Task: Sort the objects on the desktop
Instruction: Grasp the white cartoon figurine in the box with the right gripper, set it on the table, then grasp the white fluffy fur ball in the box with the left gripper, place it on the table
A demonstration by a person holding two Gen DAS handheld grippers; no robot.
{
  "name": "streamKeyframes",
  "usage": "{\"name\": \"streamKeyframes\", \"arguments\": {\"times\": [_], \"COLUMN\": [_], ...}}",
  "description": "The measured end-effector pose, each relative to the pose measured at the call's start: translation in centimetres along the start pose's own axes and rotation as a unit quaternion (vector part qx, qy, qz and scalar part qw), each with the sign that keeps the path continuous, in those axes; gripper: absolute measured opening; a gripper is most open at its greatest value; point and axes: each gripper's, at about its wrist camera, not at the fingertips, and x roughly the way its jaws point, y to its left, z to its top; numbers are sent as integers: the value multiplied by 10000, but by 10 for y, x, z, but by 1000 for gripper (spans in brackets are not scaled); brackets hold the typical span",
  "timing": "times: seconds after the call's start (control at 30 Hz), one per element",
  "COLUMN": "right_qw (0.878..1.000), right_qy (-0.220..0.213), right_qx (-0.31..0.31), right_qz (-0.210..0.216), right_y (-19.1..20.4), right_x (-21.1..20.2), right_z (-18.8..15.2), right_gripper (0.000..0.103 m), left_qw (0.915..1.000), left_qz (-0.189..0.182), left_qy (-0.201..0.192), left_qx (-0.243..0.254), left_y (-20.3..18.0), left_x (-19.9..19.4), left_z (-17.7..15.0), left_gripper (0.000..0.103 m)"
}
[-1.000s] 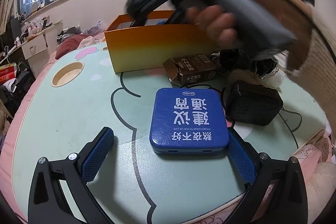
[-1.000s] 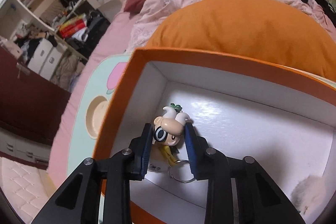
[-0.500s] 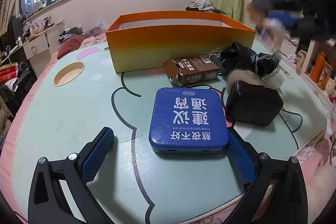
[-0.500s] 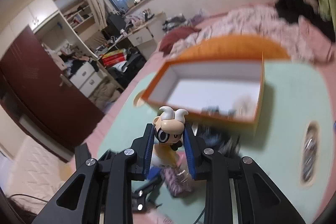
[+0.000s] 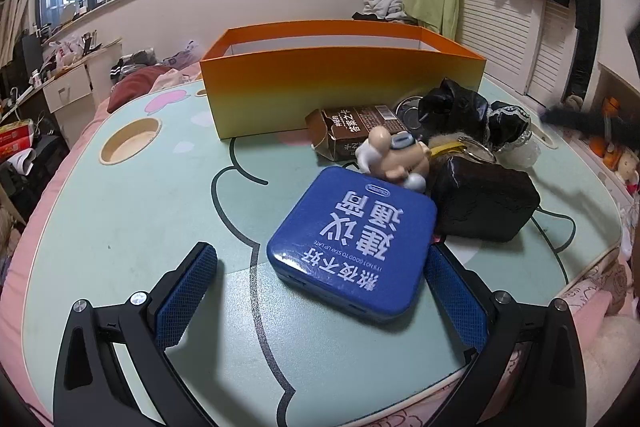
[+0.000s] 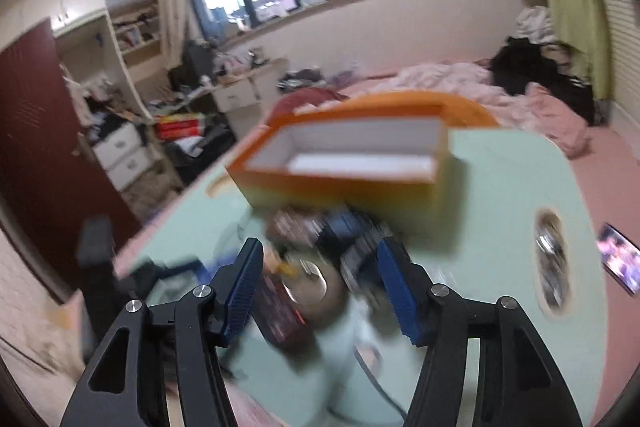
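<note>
A small cartoon figure keychain [image 5: 394, 157] lies among the clutter, against the far edge of the blue square tin [image 5: 354, 241] and beside a black pouch [image 5: 482, 205]. My left gripper [image 5: 320, 291] is open, its pads either side of the tin's near corner without pressing it. In the blurred right wrist view, my right gripper [image 6: 318, 287] is opening with nothing between its fingers, above the pile. The orange box [image 5: 340, 83] stands behind the clutter, also seen as the orange box [image 6: 352, 163] from the right wrist.
A brown drink carton [image 5: 356, 133] lies on its side before the box, with black fabric [image 5: 468, 111] to its right. The mint table [image 5: 140, 227] has a round cup hole [image 5: 130, 145]. A phone [image 6: 618, 259] lies at the right edge.
My right gripper carried the figure out of the orange box, back toward the clutter, and let it go; it now lies by the blue tin. The tin has turned slightly. My left gripper stayed put.
</note>
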Motion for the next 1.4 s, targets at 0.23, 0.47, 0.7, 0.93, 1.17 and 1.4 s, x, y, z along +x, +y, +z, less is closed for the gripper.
{"name": "streamKeyframes", "arguments": {"times": [0.23,0.47,0.7,0.93,1.17,1.4], "right_qw": [9924,9882,9883,9883,9883,9883], "right_qy": [93,44,40,40,26,21], "right_qx": [-580,-823,-793,-791,-786,-790], "right_qz": [-1083,-1290,-1303,-1305,-1307,-1308], "right_y": [5,12,7,7,11,11], "right_x": [13,22,24,27,28,29], "right_z": [-50,-59,-55,-52,-51,-50], "right_gripper": [69,99,101,102,102,102], "left_qw": [10000,9998,9945,9846,9406,9265], "left_qz": [-1,-64,-83,-1637,-2097,-1737], "left_qy": [6,-101,-1040,313,2591,3297], "left_qx": [17,-157,-113,-534,-651,-518], "left_y": [-1,12,13,-6,-55,-84], "left_x": [0,-8,-59,-21,102,166], "left_z": [0,-1,40,161,218,195], "left_gripper": [103,103,103,73,64,44]}}
